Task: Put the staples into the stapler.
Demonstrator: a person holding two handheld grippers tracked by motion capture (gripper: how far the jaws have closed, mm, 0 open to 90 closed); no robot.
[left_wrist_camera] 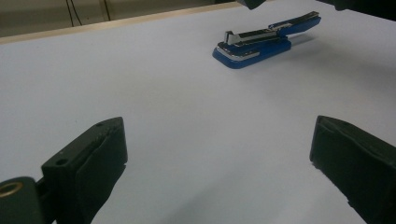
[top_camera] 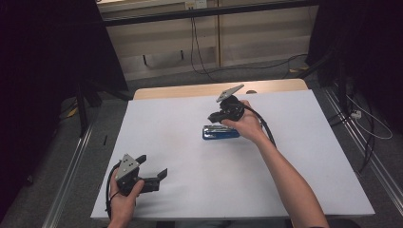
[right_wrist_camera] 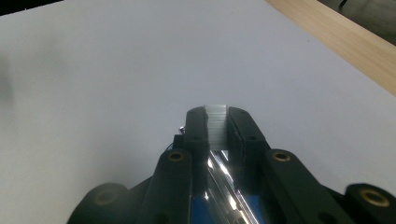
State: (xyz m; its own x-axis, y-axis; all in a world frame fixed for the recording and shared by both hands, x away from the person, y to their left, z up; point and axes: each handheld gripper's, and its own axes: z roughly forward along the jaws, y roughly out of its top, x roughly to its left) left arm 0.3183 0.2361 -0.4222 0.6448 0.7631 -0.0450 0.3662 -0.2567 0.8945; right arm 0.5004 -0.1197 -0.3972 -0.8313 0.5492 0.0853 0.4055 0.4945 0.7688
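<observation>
A blue stapler point(top_camera: 219, 132) lies near the middle of the white table point(top_camera: 190, 199), and the left gripper view shows its top arm point(left_wrist_camera: 261, 44) lifted open. My right gripper point(top_camera: 216, 116) hovers just over the stapler's left end. Its jaws are shut on a short silvery strip of staples point(right_wrist_camera: 216, 130), with the stapler's blue body and shiny rail point(right_wrist_camera: 224, 196) right beneath them. My left gripper point(top_camera: 154, 166) rests near the table's front left, open with nothing between its fingers point(left_wrist_camera: 100, 154), pointing toward the stapler.
A wooden strip point(top_camera: 190, 90) edges the table's far side. Cables point(top_camera: 199, 47) hang and run across the floor behind it. A metal rail point(top_camera: 71, 166) runs along the floor to the left, and dark stands flank both sides.
</observation>
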